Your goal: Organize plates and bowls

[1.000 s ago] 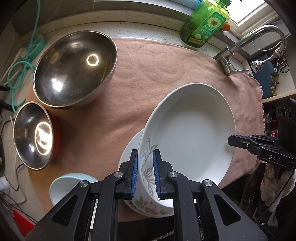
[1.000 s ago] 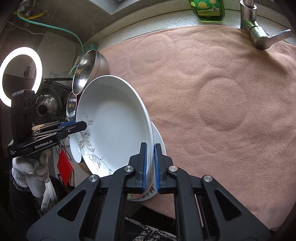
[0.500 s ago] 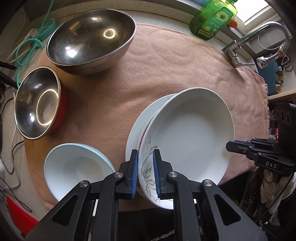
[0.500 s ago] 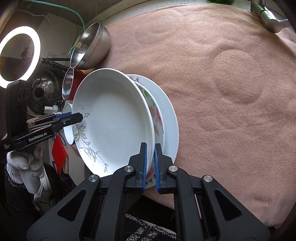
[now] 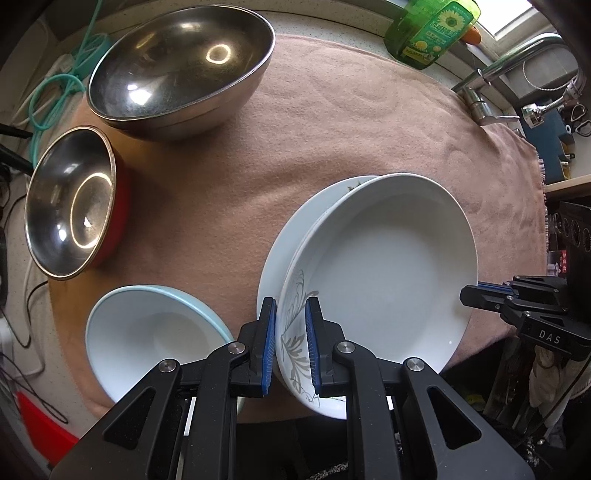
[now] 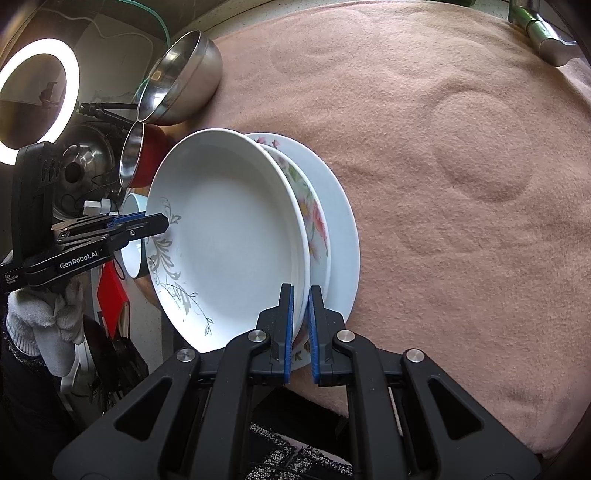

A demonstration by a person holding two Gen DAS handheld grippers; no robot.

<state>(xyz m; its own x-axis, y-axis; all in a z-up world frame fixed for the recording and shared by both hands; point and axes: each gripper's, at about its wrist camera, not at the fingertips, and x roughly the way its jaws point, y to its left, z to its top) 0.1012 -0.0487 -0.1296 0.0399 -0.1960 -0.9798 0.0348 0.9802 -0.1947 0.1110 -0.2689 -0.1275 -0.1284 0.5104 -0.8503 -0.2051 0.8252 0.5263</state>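
A white deep plate with a grey leaf pattern [image 5: 388, 266] [image 6: 225, 236] is held at its rim from both sides. My left gripper [image 5: 290, 343] is shut on its patterned edge; the same gripper shows at the plate's left in the right wrist view [image 6: 162, 221]. My right gripper [image 6: 300, 325] is shut on the opposite rim, and shows in the left wrist view [image 5: 469, 293]. The plate sits low over a floral plate [image 6: 314, 218] stacked on a plain white plate [image 6: 343, 221] [image 5: 291, 229]; whether it touches them I cannot tell.
A large steel bowl [image 5: 177, 70], a smaller steel bowl in a red one [image 5: 70, 203] and a light blue bowl [image 5: 155, 332] stand left on the pink cloth [image 6: 461, 166]. A green soap bottle [image 5: 432, 29] and tap [image 5: 491, 92] are at the back.
Both grippers have lowered the leaf-pattern plate and levelled it over the stack. The light blue bowl has come into fuller view at the left.
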